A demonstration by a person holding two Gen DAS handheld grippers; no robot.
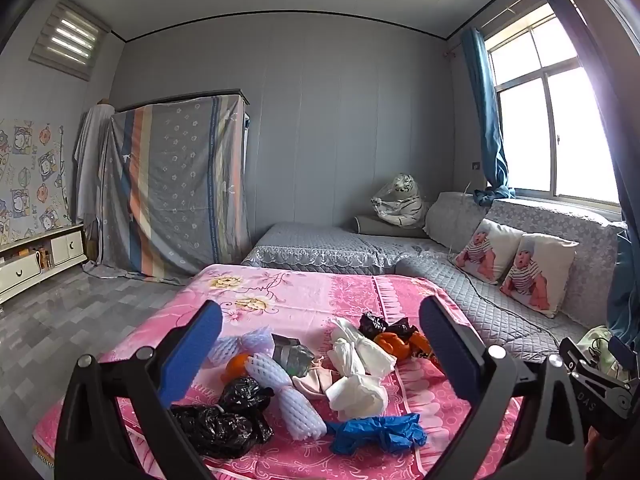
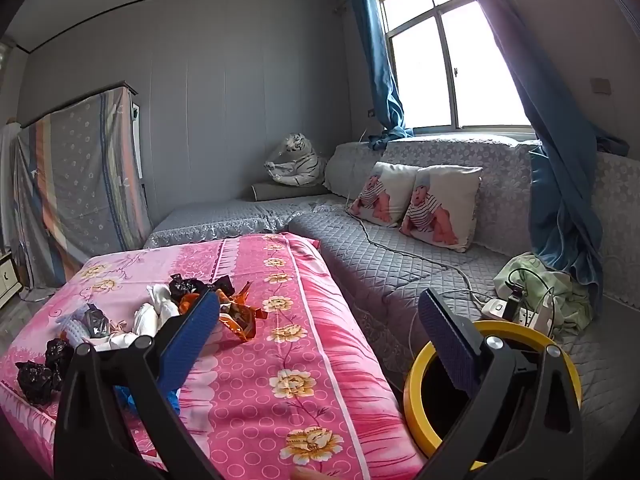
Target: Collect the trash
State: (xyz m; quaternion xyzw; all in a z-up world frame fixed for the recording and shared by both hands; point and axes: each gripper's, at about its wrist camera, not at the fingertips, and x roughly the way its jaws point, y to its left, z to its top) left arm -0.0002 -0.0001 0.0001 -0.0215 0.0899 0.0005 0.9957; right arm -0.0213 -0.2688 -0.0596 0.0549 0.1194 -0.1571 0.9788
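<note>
You are holding both grippers, left [image 1: 320,344] and right [image 2: 320,332], with jaws spread and empty. The trash [image 1: 320,376] is lying heaped on the pink surface [image 1: 304,292], probably for easy picking; the yellow-rimmed bin [image 2: 416,364] is waiting beside it.

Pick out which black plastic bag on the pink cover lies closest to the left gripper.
The big crumpled black bag at the near left edge, beside the white foam net. The other black bag lies far back.

Crumpled trash pile [image 1: 320,376] sits on the pink floral-covered surface [image 1: 304,296]; yellow-rimmed round bin [image 2: 416,384] to its right, beside the grey quilted sofa [image 2: 400,264].
</note>
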